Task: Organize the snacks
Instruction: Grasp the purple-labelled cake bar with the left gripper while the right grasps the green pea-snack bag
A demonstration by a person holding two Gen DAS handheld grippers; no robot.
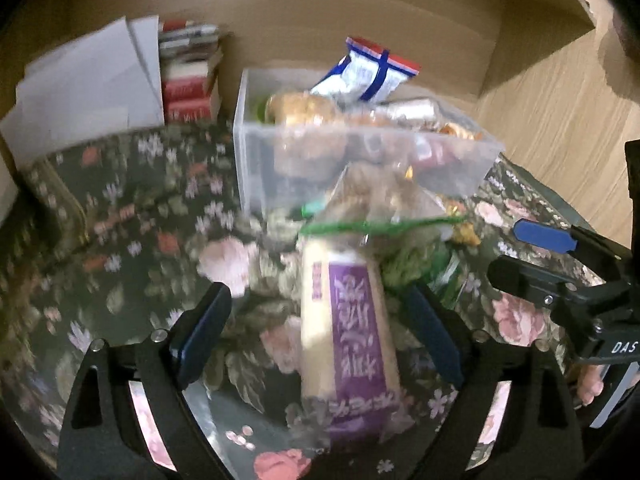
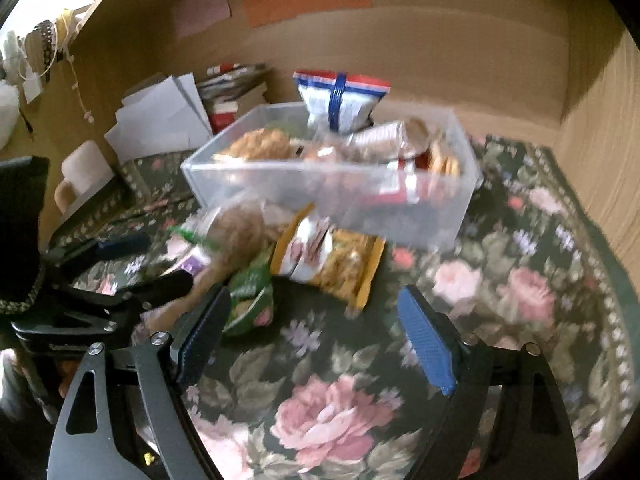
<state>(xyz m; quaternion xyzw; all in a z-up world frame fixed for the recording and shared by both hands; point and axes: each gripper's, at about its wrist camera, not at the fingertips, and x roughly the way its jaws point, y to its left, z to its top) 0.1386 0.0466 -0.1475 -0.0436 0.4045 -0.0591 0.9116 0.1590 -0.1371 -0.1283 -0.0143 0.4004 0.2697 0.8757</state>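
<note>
A clear plastic bin [image 1: 256, 160] [image 2: 448, 216] holds several snacks, with a blue, white and red bag [image 1: 362, 70] [image 2: 340, 100] sticking up at its back. A cream and purple packet [image 1: 348, 340] [image 2: 192, 258] lies on the floral cloth between my left gripper's [image 1: 320, 328] open fingers, not gripped. Past it lies a clear bag with a green zip [image 1: 384, 200] [image 2: 236, 228]. A green packet [image 2: 250, 296] and a yellow packet [image 2: 332, 260] lie in front of the bin. My right gripper [image 2: 316, 332] is open and empty just short of them.
The floral cloth [image 2: 340, 412] covers the table. White paper [image 1: 88, 88] [image 2: 160, 116] and stacked red and white books [image 1: 188, 80] [image 2: 232, 92] stand at the back left. A cardboard wall [image 2: 400, 52] runs behind, wooden panel [image 2: 600, 128] on the right. A mug [image 2: 80, 172] sits far left.
</note>
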